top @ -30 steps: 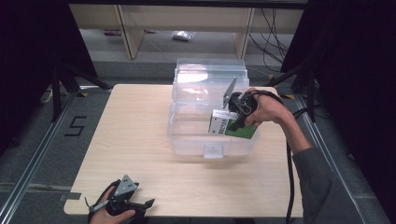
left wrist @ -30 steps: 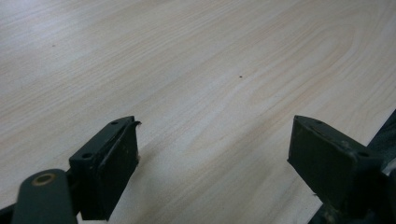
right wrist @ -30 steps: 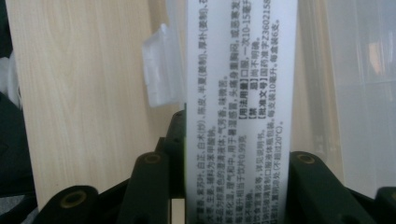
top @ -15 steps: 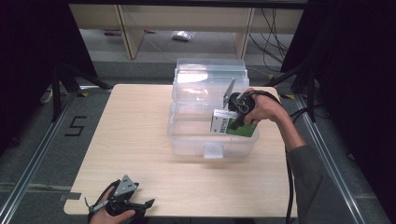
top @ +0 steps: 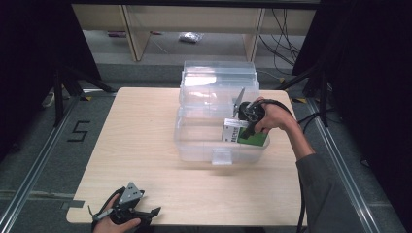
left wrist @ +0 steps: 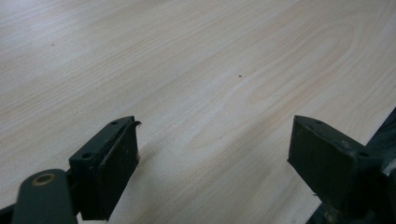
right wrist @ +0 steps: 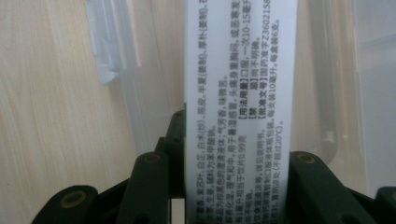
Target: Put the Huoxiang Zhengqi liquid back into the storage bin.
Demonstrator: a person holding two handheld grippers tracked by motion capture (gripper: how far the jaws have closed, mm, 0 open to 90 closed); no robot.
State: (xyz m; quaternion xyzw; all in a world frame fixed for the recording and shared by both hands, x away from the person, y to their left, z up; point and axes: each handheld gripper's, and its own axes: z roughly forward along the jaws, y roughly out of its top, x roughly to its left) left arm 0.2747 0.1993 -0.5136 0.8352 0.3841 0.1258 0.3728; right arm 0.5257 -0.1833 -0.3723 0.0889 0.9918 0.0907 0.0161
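A green and white carton (top: 244, 133) is held inside a clear plastic bin (top: 194, 141) on the right half of the table. My right gripper (top: 248, 127) is shut on this carton, just above the bin's floor. In the right gripper view the carton's white printed side (right wrist: 240, 107) runs up between the two black jaws, which press on both its sides. My left gripper (top: 145, 215) rests at the table's front left edge, open, with bare wood between its fingers (left wrist: 112, 163).
The bin's clear lid (top: 218, 77) stands open behind it, toward the table's far edge. A light wooden table (top: 136, 141) carries everything. Beyond it are shelf legs (top: 133, 39) and a small packet (top: 190, 37) on the floor. Cables (top: 311, 121) trail at the right.
The right gripper with the carton has sunk slightly lower and nearer inside the bin. The left gripper has stayed put.
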